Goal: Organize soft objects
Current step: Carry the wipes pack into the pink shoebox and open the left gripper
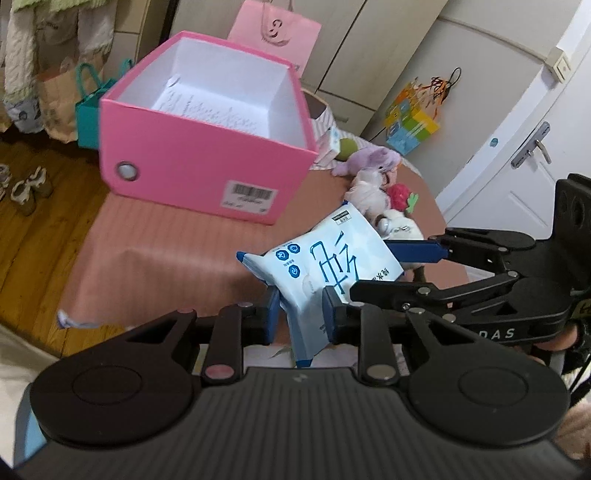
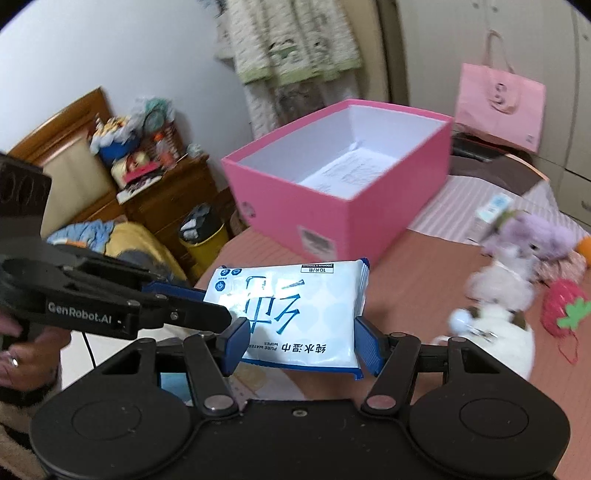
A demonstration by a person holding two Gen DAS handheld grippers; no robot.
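A white and blue pack of wet wipes [image 1: 317,266] is held above the pink table, and both grippers are shut on it. My left gripper [image 1: 301,319] pinches its near edge. My right gripper [image 2: 301,341] grips it across its width; the pack [image 2: 295,306] fills the middle of the right wrist view. The right gripper also shows in the left wrist view [image 1: 391,269], coming in from the right. An open pink box [image 1: 207,147] with paper inside stands behind the pack [image 2: 343,184]. Several plush toys [image 1: 373,184] lie right of the box [image 2: 517,258].
A pink paper bag [image 1: 277,33] stands behind the box, and teal bags [image 1: 88,107] stand on the floor at left. A striped box [image 2: 480,199] sits at the table's back right. A wooden nightstand [image 2: 166,199] and a yellow bin [image 2: 203,243] stand left of the table.
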